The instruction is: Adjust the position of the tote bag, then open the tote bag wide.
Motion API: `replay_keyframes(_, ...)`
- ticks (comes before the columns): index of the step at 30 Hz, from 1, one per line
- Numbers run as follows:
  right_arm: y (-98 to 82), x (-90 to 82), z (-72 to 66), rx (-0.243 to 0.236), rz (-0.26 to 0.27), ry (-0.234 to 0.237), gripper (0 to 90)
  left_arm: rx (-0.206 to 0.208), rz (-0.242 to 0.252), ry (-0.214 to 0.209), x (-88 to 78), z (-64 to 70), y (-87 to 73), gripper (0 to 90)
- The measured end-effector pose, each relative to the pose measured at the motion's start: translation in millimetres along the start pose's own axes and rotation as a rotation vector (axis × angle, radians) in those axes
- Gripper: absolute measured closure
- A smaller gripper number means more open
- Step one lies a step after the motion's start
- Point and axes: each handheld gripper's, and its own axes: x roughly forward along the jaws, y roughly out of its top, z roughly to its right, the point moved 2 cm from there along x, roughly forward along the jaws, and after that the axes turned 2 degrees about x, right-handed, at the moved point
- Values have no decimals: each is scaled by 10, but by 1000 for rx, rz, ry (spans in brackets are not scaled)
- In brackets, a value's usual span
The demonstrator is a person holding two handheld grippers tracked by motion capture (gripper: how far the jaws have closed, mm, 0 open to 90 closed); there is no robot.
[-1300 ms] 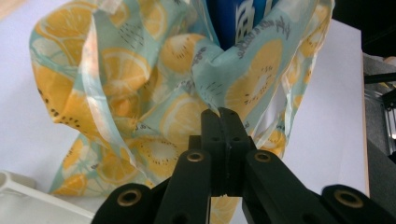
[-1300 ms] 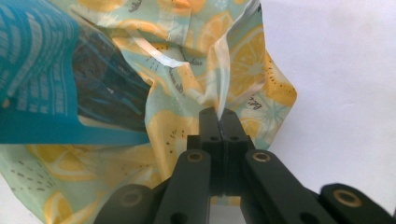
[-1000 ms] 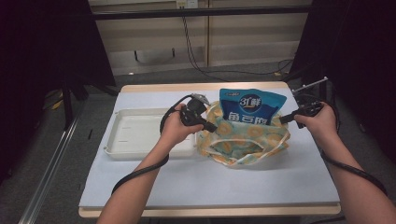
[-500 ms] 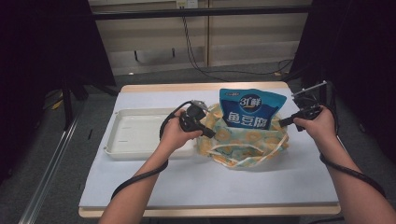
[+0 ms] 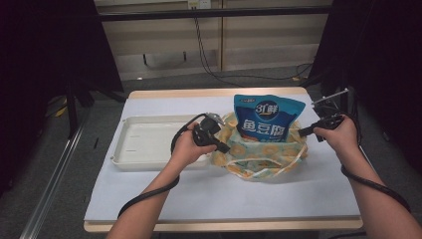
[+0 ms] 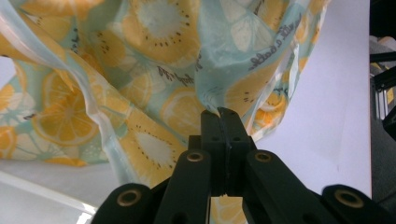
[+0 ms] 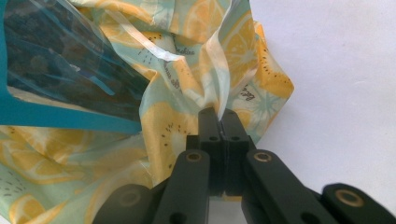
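- A lemon-print bag (image 5: 259,154) is seen on the white tabletop (image 5: 224,194), right of the middle, in the high view; its thin fabric is patterned with yellow citrus slices on pale green.
- A blue snack packet (image 5: 266,118) is stood upright inside the bag, its top half rising above the bag's rim and its printed face turned toward the person.
- The left tongs (image 5: 225,148) are clenched on the bag's left edge; in the left gripper view the two black jaws are pressed together with a fold of the printed fabric (image 6: 224,100) pinched at their tips.
- The right tongs (image 5: 302,132) are clenched on the bag's right edge; in the right gripper view a fold of the same fabric (image 7: 219,100) is trapped between the closed jaws, and the blue packet (image 7: 60,70) is seen to the left, inside the bag.
- The bag's mouth is held spread between the two grips, with the packet between them.
- A pale ribbon-like handle (image 5: 268,162) is draped across the bag's near side.
- A white tray (image 5: 144,144) is laid on the tabletop to the left of the bag, just beside the left hand (image 5: 186,149).
- The right hand (image 5: 341,135) is held near the tabletop's right edge, and a black cable (image 5: 149,196) is trailed from the left tongs along the forearm.
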Motion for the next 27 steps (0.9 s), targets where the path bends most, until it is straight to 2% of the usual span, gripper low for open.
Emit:
replay_keyframes(6, 8, 17, 13, -1, 2, 4, 900, 10, -7, -19, 39, 35, -35, 900)
replay_keyframes(7, 10, 22, 17, -2, 4, -2, 900, 10, -13, -8, 45, 44, -42, 900)
replay_keyframes(9, 10, 37, 15, -3, 6, 1, 900, -1, -4, -14, 66, 59, -54, 900)
replay_keyframes(10, 10, 40, 13, -1, 5, 0, 900, 0, -24, -2, 64, 64, -58, 900)
replay_keyframes(11, 11, 40, 15, -1, 2, 2, 900, 6, -23, -3, 69, 61, -61, 900)
replay_keyframes(12, 11, 41, 16, 2, 1, -2, 900, -6, -11, -18, 83, 61, -71, 900)
replay_keyframes(16, 7, 61, 32, 12, 2, 0, 900, -9, -37, -1, 104, 63, -113, 900)
replay_keyframes(17, 1, 75, 44, 5, 3, 3, 900, -17, -21, -12, 121, 67, -127, 900)
replay_keyframes(19, -4, 81, 50, 10, 0, -2, 900, -19, -21, -10, 138, 75, -142, 899)
replay_keyframes(21, -9, 94, 62, 5, 2, -2, 900, -16, -41, -22, 146, 77, -160, 898)
replay_keyframes(22, -11, 94, 58, 13, -4, 0, 900, -25, -33, -26, 156, 82, -163, 898)
replay_keyframes(23, -11, 95, 58, 13, -6, -1, 900, -21, -42, -10, 163, 84, -167, 898)
replay_keyframes(26, -13, 103, 61, 10, -8, -4, 900, -15, -48, -22, 174, 79, -179, 897)
replay_keyframes(27, -17, 111, 62, 12, -6, -4, 900, -30, -45, -22, 188, 93, -183, 897)
